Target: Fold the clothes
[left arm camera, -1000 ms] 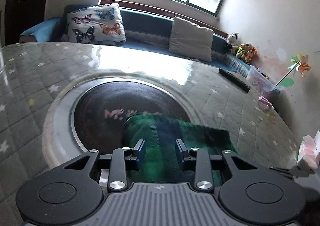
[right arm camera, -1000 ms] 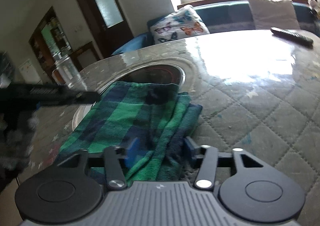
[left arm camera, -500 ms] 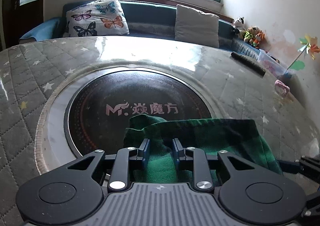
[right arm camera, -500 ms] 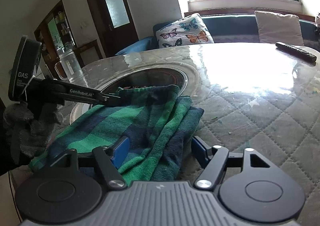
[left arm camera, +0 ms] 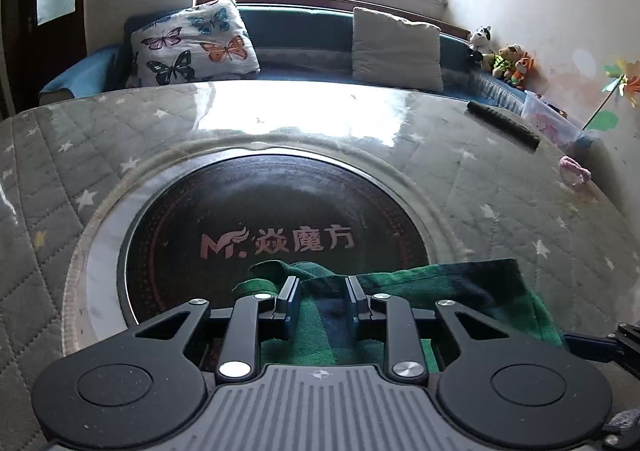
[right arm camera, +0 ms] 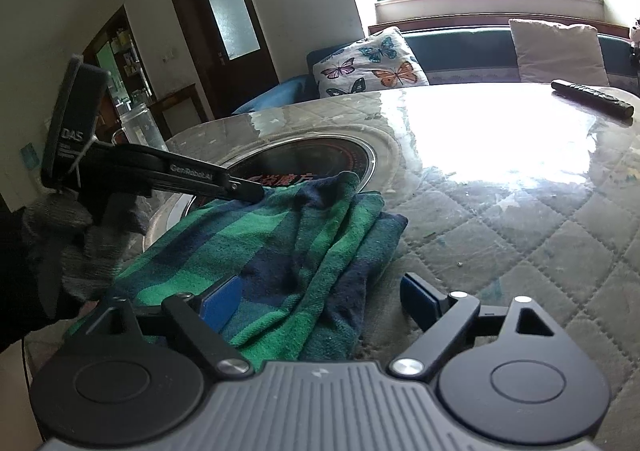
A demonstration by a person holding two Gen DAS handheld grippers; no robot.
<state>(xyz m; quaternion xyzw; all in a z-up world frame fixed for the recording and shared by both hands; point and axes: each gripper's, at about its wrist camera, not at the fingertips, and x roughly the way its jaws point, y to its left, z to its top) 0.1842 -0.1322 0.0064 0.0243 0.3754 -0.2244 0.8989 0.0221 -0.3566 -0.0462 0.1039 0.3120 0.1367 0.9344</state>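
A green and dark blue checked cloth point(right arm camera: 280, 247) lies folded on the quilted table, partly over the round dark hotplate point(left arm camera: 280, 211). In the left wrist view the cloth point(left arm camera: 460, 291) spreads to the right under my left gripper point(left arm camera: 322, 301), whose fingers stand narrowly apart over a raised fold of the far edge. In the right wrist view the left gripper point(right arm camera: 248, 191) rests its tips on that far edge. My right gripper point(right arm camera: 320, 299) is open wide, its fingers either side of the cloth's near right corner.
A black remote point(left arm camera: 504, 123) lies at the table's far right, also in the right wrist view point(right arm camera: 592, 97). A pink object point(left arm camera: 574, 175) sits near the right edge. A sofa with a butterfly pillow point(left arm camera: 192, 43) stands behind the table. A glass jar point(right arm camera: 140, 127) is left.
My right gripper has opened wide and let go of the cloth's near edge. My left gripper has drawn back toward the cloth's far edge, with its jaws a little wider than half a second ago.
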